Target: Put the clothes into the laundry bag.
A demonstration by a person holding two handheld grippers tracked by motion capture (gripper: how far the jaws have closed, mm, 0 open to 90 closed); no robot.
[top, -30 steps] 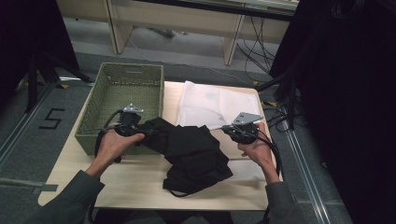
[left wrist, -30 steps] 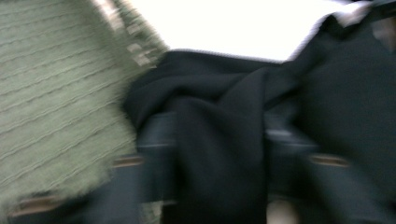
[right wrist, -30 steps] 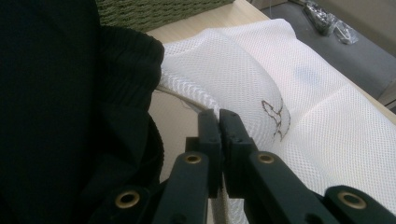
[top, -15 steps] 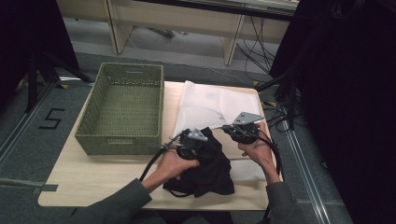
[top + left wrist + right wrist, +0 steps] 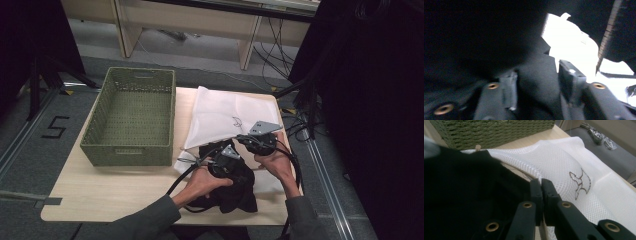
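Observation:
A black garment [image 5: 235, 192] lies bunched on the table's front right, partly over a white mesh bag [image 5: 220, 115]. My left gripper [image 5: 235, 156] sits on top of the bunch, right beside my right gripper [image 5: 247, 142]. In the left gripper view its jaws [image 5: 536, 72] stand apart with black cloth [image 5: 474, 37] lying between them; they have just been opening. In the right gripper view the jaws [image 5: 541, 182] are pressed together at the black garment's [image 5: 461, 190] edge, over the mesh bag [image 5: 574, 162] with its small bird mark.
A green woven basket [image 5: 100, 130] stands at the table's back left, with nothing in it. Bare wooden tabletop [image 5: 100, 190] runs in front of it. Cables trail from both grippers. A dark curtain hangs at the right, beyond the table's edge.
My left gripper swung from beside the basket across to the right gripper, folding the garment's left part over onto the rest. The right gripper kept still.

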